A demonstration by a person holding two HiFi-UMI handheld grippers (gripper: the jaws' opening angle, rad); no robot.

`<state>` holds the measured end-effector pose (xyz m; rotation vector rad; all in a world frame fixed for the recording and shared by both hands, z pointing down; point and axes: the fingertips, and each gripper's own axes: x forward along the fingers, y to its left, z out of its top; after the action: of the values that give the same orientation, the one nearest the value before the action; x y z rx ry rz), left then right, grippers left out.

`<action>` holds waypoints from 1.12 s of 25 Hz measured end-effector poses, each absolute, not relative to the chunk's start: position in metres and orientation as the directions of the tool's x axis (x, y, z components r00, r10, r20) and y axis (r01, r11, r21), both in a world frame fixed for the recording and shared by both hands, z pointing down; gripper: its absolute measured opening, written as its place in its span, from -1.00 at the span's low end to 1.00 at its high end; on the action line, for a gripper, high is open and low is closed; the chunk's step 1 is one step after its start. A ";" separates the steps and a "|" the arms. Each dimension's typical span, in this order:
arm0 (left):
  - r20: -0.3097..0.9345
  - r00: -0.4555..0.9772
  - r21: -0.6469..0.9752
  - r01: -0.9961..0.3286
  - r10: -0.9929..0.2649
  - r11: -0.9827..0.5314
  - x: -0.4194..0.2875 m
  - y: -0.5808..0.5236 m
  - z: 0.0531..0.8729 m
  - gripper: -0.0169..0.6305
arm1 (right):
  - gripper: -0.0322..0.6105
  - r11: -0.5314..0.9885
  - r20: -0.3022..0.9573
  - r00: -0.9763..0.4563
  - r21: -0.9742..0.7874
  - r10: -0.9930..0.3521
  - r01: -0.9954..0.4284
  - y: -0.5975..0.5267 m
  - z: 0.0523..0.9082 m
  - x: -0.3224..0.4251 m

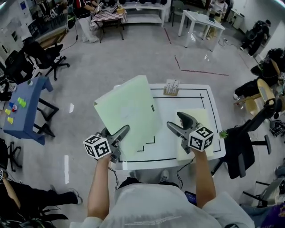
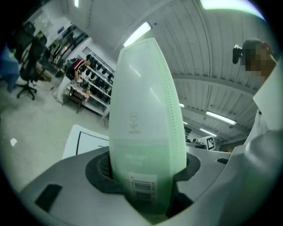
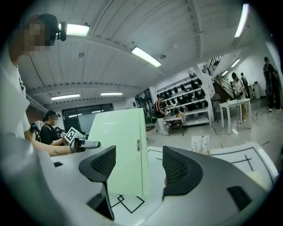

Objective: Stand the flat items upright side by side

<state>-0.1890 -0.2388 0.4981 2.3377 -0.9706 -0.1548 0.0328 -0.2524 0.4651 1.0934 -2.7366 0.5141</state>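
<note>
Left tool [image 1: 120, 133] is clamped on the near edge of a pale green folder [image 1: 129, 109], holding it raised and tilted over the worktop's [image 1: 187, 95] left edge, evidently to bring it upright. Right tool [image 1: 180, 126] has its jaws apart and empty near the right edge, likely ready to steady the folder. A second folder [image 1: 202, 116] lies flat beneath it

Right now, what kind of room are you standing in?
Probably a big lab or workshop hall, not a home. There is a white work table with black lines marked on it, black rolling office chairs on a bare grey concrete floor, and white storage shelves along the far wall.
</note>
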 end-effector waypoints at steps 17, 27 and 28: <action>0.161 0.319 0.189 -0.939 -0.934 -0.288 -0.124 -0.237 0.478 -0.08 | 0.20 0.722 0.257 -0.733 -0.154 -0.630 -0.675 -0.234 0.442 0.124; 0.124 0.133 0.094 -0.988 -0.983 -0.122 -0.112 -0.224 0.528 -0.06 | 0.20 0.764 0.320 -0.771 -0.181 -0.550 -0.620 -0.220 0.479 0.146; 0.113 0.113 0.081 -0.991 -0.987 -0.104 -0.111 -0.222 0.531 -0.05 | 0.20 0.764 0.322 -0.772 -0.184 -0.547 -0.618 -0.218 0.481 0.148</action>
<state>-0.1109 -0.2216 0.5310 2.2378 -2.0054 0.0457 0.1476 -0.2180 0.4812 0.9121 -2.7112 0.4107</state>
